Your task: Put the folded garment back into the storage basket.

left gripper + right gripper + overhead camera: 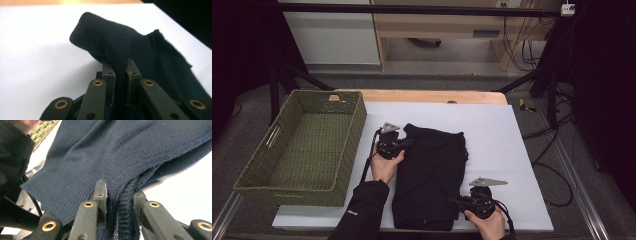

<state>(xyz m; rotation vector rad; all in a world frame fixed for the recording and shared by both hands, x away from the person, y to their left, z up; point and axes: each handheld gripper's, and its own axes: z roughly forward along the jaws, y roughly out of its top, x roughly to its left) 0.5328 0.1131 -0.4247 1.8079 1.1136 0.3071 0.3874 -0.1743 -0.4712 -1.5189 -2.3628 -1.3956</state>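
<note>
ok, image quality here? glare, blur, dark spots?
High view: dim surroundings, sweater reads as flat black. Left gripper view: white sheet nearly blown out, knit crisp near the jaws. Right gripper view: knit ribbing sharp, sheet overexposed at right.

Dark navy ribbed sweater (429,175), olive-green woven basket (343,150), white sheet (497,135)
</note>
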